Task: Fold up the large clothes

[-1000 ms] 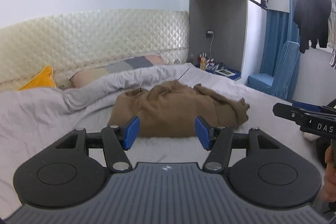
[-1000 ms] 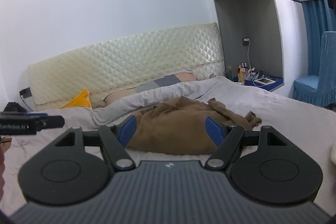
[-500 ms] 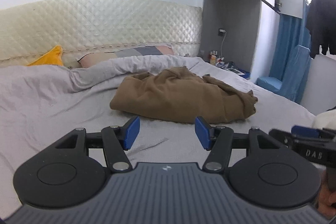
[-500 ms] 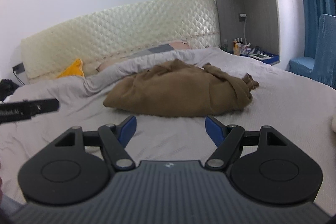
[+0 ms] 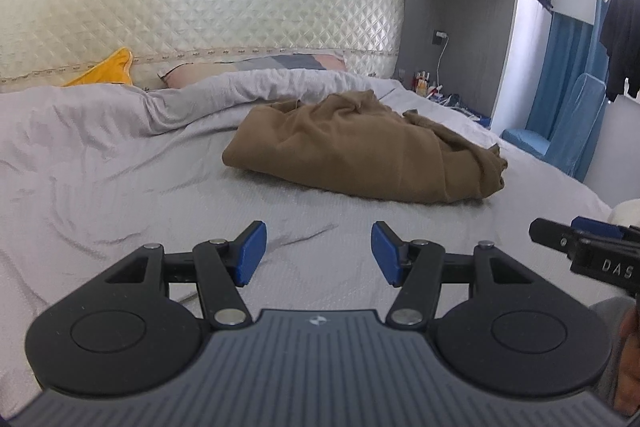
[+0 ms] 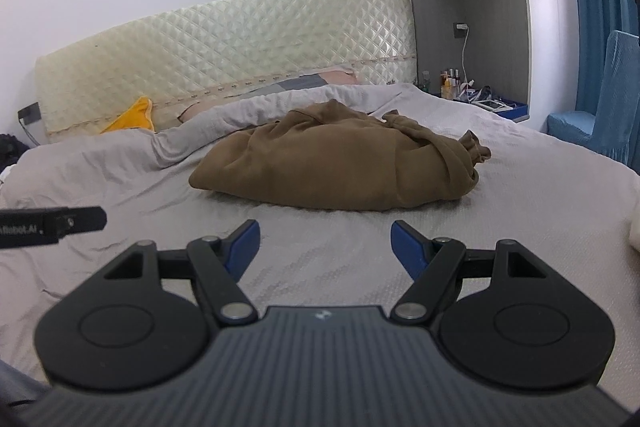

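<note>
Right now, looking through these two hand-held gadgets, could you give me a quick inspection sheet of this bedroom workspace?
Surface: bed with a wrinkled grey sheet.
Job's things: brown garment bunched in a heap mid-bed, not yet spread or folded.
Clutter: yellow cushion and a pillow at the headboard; small bottles on the bedside shelf.
Grippers: left gripper and right gripper both open, empty, short of the garment.
Cables: white charger cable hanging from a wall socket.
Surroundings: quilted headboard, blue curtain, blue-covered chair, dark clothes hanging by the window.
</note>
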Action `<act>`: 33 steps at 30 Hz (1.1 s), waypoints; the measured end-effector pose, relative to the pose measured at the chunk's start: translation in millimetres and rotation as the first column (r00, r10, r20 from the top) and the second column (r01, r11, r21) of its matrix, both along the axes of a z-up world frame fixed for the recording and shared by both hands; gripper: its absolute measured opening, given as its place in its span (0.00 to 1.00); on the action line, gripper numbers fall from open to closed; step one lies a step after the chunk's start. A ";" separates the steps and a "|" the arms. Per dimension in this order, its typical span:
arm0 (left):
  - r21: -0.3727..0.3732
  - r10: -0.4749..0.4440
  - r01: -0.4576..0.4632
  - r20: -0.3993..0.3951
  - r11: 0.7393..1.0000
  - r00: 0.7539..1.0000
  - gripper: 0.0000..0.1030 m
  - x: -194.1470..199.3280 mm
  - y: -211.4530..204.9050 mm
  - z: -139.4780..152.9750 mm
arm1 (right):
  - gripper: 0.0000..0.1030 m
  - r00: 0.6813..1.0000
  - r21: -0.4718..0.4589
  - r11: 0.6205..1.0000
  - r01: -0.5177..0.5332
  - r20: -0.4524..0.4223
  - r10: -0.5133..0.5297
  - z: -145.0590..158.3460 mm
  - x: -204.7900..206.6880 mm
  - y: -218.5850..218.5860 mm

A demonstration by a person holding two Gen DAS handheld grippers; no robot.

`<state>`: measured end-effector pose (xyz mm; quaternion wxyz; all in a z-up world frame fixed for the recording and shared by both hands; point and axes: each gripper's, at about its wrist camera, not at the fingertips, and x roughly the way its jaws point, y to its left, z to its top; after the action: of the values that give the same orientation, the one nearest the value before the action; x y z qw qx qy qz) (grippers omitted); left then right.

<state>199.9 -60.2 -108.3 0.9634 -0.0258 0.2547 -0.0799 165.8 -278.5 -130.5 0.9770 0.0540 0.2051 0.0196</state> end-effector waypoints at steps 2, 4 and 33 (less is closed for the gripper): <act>-0.005 -0.002 0.002 -0.004 1.000 1.000 0.62 0.7 0.4 -1.1 | 0.72 1.000 0.008 1.000 0.006 -0.006 -0.006 -1.0 1.1 -1.5; -0.003 -0.001 0.001 -0.007 1.000 1.000 0.62 1.7 0.5 -2.1 | 0.72 1.000 0.013 1.000 0.010 -0.011 -0.010 -2.0 1.6 -1.9; 0.020 0.081 -0.080 -0.030 0.997 0.996 0.98 3.7 9.4 -3.5 | 1.00 0.998 -0.040 0.998 0.054 -0.018 -0.055 -5.6 4.3 7.8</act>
<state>203.6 -50.8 -111.8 0.9620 -0.0281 0.2688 -0.0381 170.1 -270.7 -136.2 0.9760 0.0407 0.2134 -0.0115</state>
